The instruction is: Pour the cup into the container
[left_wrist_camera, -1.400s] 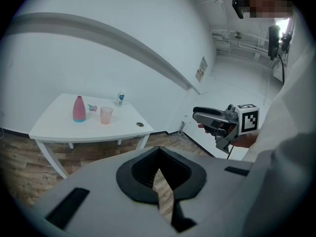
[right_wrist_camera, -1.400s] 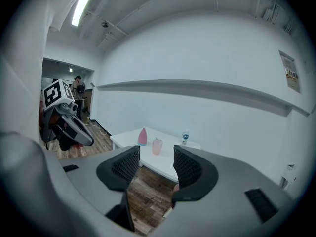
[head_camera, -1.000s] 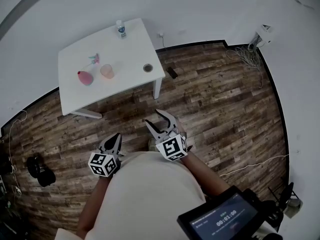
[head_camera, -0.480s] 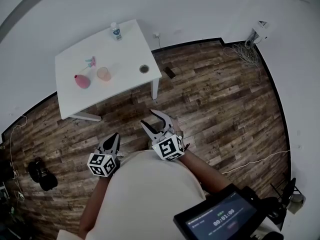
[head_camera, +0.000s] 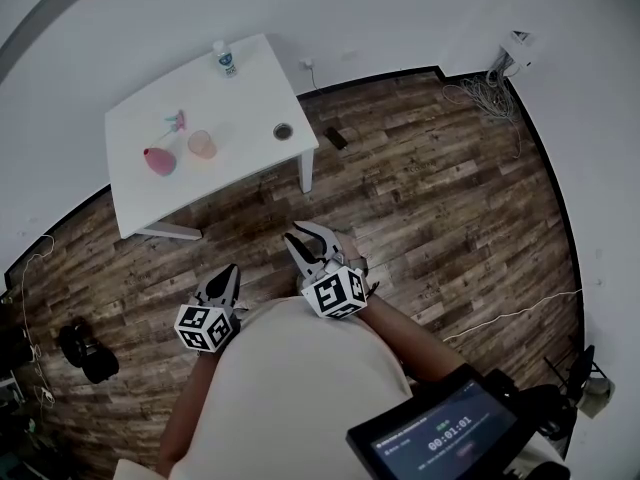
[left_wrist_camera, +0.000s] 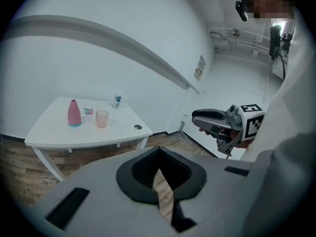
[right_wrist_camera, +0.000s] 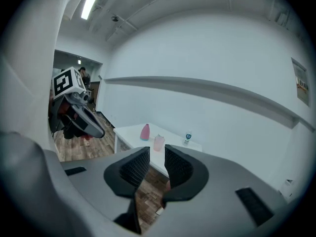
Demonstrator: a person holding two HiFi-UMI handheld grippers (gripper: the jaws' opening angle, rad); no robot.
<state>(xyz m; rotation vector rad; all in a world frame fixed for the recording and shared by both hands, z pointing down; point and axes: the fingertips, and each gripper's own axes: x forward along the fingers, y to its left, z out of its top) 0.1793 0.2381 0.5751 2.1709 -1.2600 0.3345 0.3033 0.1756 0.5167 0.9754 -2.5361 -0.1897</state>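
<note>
A translucent pink cup (head_camera: pixel 202 144) stands on the white table (head_camera: pixel 245 98), well ahead of me and to the left. Beside it are a pink bottle (head_camera: pixel 158 159), a small pink and teal object (head_camera: pixel 175 121), a small low round container (head_camera: pixel 283 131) and a little labelled bottle (head_camera: pixel 225 60) at the far edge. Both grippers hover over the wooden floor close to my body, far from the table. My left gripper (head_camera: pixel 228 276) is shut and holds nothing. My right gripper (head_camera: pixel 300 240) has its jaws drawn together, empty. The cup (left_wrist_camera: pixel 101 118) and pink bottle (left_wrist_camera: pixel 74 113) show upright in the left gripper view.
A small black item (head_camera: pixel 340 139) lies on the floor by the table leg. Cables (head_camera: pixel 485 98) are heaped at the far right wall. Dark objects (head_camera: pixel 85 348) sit on the floor at the left. A screen (head_camera: pixel 440 438) is at my lower right.
The right gripper's jaws have closed from a wide spread and it has shifted slightly left. The left gripper has stayed put. The table has drifted a little left in view.
</note>
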